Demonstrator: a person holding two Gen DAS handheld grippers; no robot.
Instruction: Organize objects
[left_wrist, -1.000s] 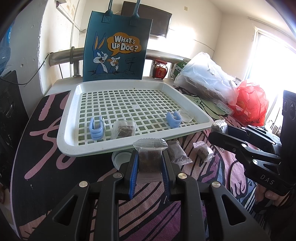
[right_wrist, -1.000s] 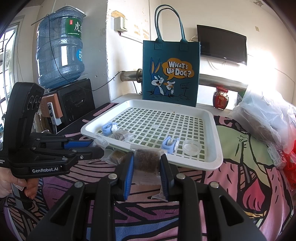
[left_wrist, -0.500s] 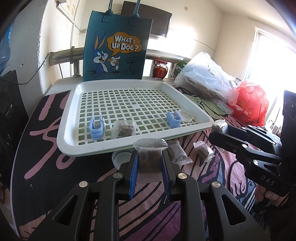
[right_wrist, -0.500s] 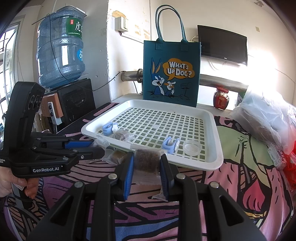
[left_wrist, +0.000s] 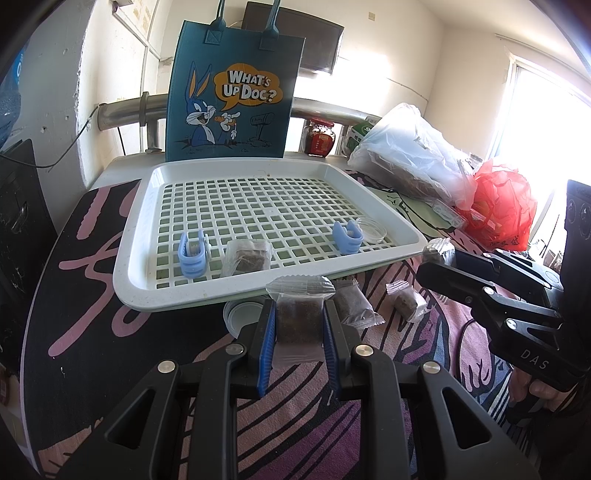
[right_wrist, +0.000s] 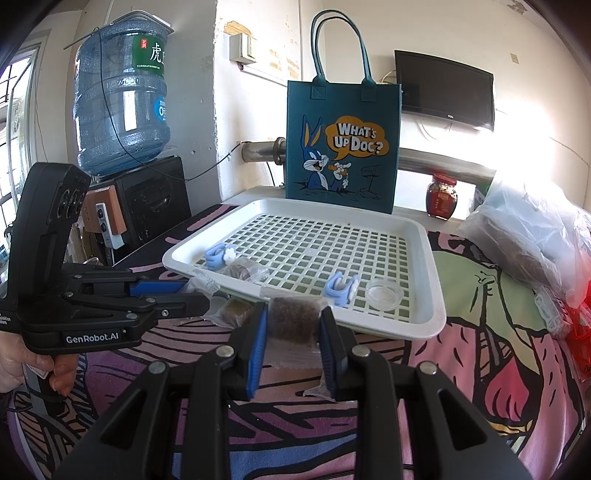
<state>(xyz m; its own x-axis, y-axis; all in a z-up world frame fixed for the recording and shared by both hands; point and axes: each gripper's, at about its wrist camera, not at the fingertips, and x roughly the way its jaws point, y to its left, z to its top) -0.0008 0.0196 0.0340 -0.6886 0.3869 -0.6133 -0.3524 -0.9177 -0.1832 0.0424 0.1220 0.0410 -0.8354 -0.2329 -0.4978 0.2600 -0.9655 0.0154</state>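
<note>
Before the tray (left_wrist: 147, 295), each gripper, left (left_wrist: 299, 325) and right (right_wrist: 291, 325), pinches a brown packet (left_wrist: 297, 317) (right_wrist: 293, 319) upright, seemingly poised for placing inside.

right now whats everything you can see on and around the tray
tray: 1, white, grid floor, on the patterned table cover
clips: 2, light blue, in the tray near its front edge
packet in tray: 1, clear with brown filling, beside the left clip
clear dish: 1, in the tray by the right clip
loose packets: 2, brown, on the cover in front of the tray
lid: 1, white, under the tray's front rim
tote bag: 1, teal, upright behind the tray
jar: 1, red
water bottle: 1, blue
left gripper: black, shut on a brown packet
right gripper: black, shut on a brown packet
</note>
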